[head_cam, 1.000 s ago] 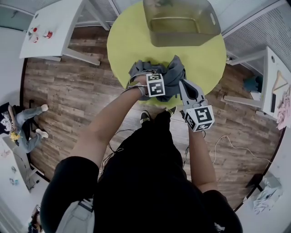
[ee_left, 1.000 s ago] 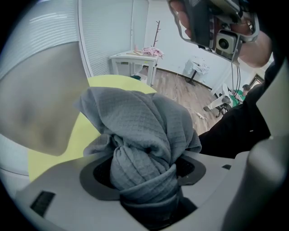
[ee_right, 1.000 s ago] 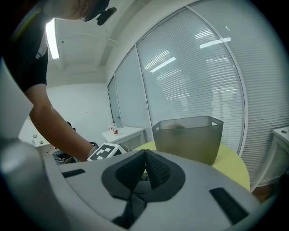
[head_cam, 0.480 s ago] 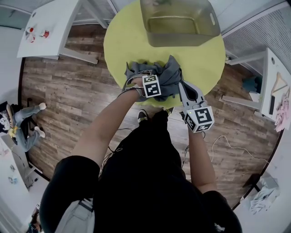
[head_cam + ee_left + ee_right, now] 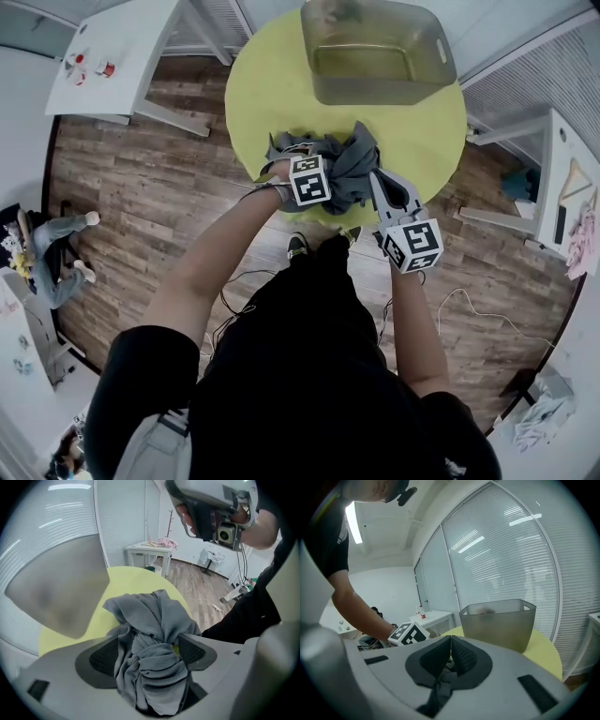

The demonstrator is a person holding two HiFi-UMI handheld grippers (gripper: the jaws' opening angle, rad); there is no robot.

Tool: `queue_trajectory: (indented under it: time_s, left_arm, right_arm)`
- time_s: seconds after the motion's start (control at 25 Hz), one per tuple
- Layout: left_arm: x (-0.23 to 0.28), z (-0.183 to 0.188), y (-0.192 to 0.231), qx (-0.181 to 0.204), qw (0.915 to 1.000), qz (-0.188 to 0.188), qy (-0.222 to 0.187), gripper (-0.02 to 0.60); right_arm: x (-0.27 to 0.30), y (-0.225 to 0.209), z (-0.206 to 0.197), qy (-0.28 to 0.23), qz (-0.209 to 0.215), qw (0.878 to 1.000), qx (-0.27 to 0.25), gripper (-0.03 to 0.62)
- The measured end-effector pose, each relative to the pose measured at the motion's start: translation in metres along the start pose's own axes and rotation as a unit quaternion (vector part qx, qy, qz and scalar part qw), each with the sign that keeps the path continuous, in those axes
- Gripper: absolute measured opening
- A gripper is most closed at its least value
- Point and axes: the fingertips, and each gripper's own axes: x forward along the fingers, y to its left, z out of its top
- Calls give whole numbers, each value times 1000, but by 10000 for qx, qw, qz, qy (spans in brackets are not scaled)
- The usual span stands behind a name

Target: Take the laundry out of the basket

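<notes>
A crumpled grey garment [image 5: 349,161] lies on the round yellow table [image 5: 262,94], near its front edge. My left gripper [image 5: 312,165] points steeply down over it. In the left gripper view the bunched garment [image 5: 154,620] sits between the wide-spread jaws of the left gripper [image 5: 150,654], which have just been opening; a strip of yellow shows beside the right pad. The right gripper [image 5: 376,178] hovers at the garment's right edge, and in its own view the right gripper [image 5: 451,651] has its pads pressed together with nothing plainly between them. The translucent grey basket [image 5: 441,47] stands at the table's far side.
The basket [image 5: 501,620] rises straight ahead of the right gripper. A white table [image 5: 103,56] stands far left, another white table [image 5: 562,169] with a hanger and pink clothes far right. Cables [image 5: 469,300] trail over the wooden floor, and a seated person [image 5: 47,253] is at the left.
The left gripper's cube has shifted slightly left over the garment. The garment stays bunched on the table. The right gripper has kept its place.
</notes>
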Motion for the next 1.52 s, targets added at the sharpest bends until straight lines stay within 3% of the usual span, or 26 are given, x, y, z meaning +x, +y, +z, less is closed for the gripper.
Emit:
queue_trajectory:
  time_s: [0.28,0.56,0.68,0.8,0.92,1.16,1.28,1.52]
  left_arm:
    - [-53,4,-5,-405,9958,278,-766,390]
    - [-113,15,-26,-814,9782,662,-1794,387]
    - [-145,27,-36,-984,9619,907,-2383,371]
    - [-179,33,-41,-1174,9409,1267,-2912,273]
    - [-213,38,-49,-1335,9189,1512,-3389,222]
    - [-280,49,-66,-1287,8769,2099,-4127,56]
    - [-302,55,-79,-1235,8624,2197,-4391,11]
    - [-334,65,-102,-1183,8429,2207,-4762,9]
  right_arm:
    - [-2,19,13,-44,89,9999,-132,25]
    - [-10,50,25,-40,215,9992,-344,24]
    - [-18,62,32,-93,252,9988,-421,24]
    - [-27,75,40,-156,283,9980,-551,23]
    - [-37,87,49,-260,332,9975,-559,23]
    - [-59,113,70,-604,461,9958,-513,23]
    - [-68,130,80,-776,545,9940,-539,23]
    - [-82,156,98,-1017,690,9899,-705,23]
